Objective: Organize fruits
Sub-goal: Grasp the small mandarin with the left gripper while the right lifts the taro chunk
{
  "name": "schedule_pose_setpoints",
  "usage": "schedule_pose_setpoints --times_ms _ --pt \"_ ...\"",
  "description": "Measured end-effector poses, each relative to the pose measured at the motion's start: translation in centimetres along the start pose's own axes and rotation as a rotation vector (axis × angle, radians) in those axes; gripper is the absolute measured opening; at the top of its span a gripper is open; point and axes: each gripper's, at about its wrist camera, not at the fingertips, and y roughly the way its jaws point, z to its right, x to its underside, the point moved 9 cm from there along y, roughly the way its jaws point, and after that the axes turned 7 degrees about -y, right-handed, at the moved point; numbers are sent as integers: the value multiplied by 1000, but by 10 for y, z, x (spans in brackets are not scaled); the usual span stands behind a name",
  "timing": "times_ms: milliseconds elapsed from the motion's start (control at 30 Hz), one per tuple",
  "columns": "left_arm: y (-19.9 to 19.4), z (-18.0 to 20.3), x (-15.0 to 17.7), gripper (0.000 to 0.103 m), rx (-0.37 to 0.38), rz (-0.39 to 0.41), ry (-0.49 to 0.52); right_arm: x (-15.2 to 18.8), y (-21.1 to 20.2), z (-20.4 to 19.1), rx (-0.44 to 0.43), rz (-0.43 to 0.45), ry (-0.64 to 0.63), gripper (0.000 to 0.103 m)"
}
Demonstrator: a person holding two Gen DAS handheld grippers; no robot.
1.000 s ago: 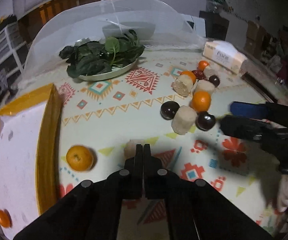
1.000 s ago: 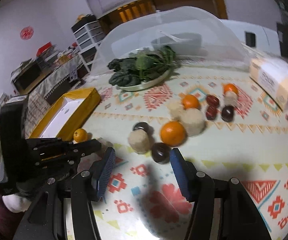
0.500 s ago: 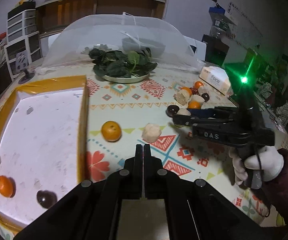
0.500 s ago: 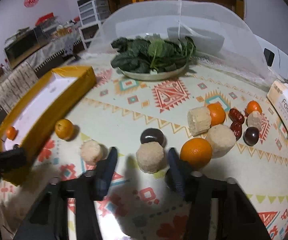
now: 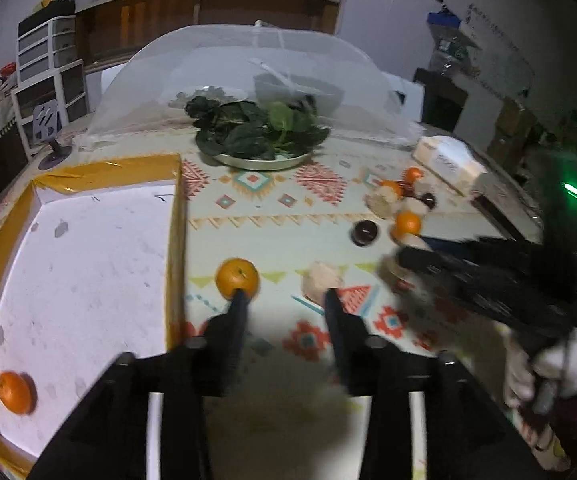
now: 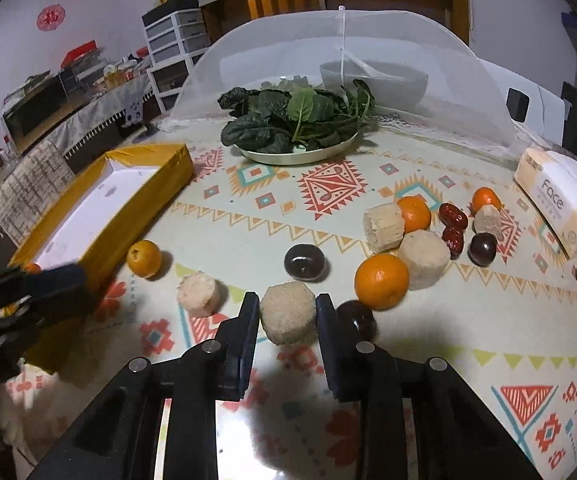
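Note:
My left gripper [image 5: 284,298] is open above the patterned tablecloth, its fingers spread between a small orange [image 5: 236,278] beside the yellow-rimmed box [image 5: 174,216] and a beige chunk [image 5: 322,277]. One orange [image 5: 14,392] lies in the box. My right gripper [image 6: 287,312] has its jaws around a beige cylindrical chunk [image 6: 287,312] on the cloth; contact is unclear. Near it lie a dark round fruit [image 6: 304,262], an orange [image 6: 381,281], another beige chunk [image 6: 199,294] and a dark fruit [image 6: 356,317] by the right finger.
Further right lie several more oranges, beige chunks, red dates [image 6: 453,224] and a dark fruit [image 6: 482,249]. A plate of greens [image 6: 296,124] stands before a mesh food cover [image 6: 344,64]. A tissue pack [image 6: 556,196] sits at the right edge.
My left gripper has opened from shut and now points at the orange and beige chunk. My right gripper has moved forward so its jaws now flank the beige cylindrical chunk.

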Motion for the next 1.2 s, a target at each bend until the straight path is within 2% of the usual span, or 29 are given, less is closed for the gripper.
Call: schedule_pose_setpoints --times_ms 100,233,267,333,367,400,433,533,567,600,633,767,833,867,900,967,1200 --pt "16 -4 -9 43 -40 -19 30 4 -7 -6 -27 10 3 31" --pt "46 -6 -5 43 -88 -107 70 7 -10 -14 -75 19 14 31" --pt "49 -9 -7 43 -133 -98 87 7 -11 -15 -85 21 18 31" --pt "51 -11 -8 43 -149 -110 86 8 -12 -16 -99 26 22 31" --pt "50 -14 -8 37 -164 -111 82 8 -13 -17 -105 28 24 31" --pt "50 -17 -9 25 -180 -109 81 9 -13 -17 -109 29 26 31" --pt "50 -19 -9 21 -199 -106 84 9 -14 -16 -112 30 27 31" --pt "47 -18 -8 19 -199 -98 79 10 -13 -14 -119 32 39 31" --pt "45 -17 -8 15 -197 -92 81 11 -13 -14 -124 31 47 31" --pt "44 -16 -7 4 -193 -86 82 11 -13 -13 -128 30 51 31" --pt "41 -14 -7 1 -189 -82 81 12 -13 -13 -129 30 53 31" --pt "31 -10 -7 1 -160 -76 73 10 -18 -15 -120 35 46 31" --pt "33 -10 -7 3 -148 -82 63 9 -20 -16 -113 38 40 31" --pt "37 -13 -7 14 -162 -92 63 8 -22 -17 -112 40 39 31" --pt "40 -15 -8 29 -178 -99 66 7 -23 -18 -110 43 38 31" --pt "47 -16 -7 46 -185 -112 78 6 -26 -21 -112 50 38 31" --pt "55 -8 8 47 -156 -169 110 8 -30 -27 -124 51 32 31"
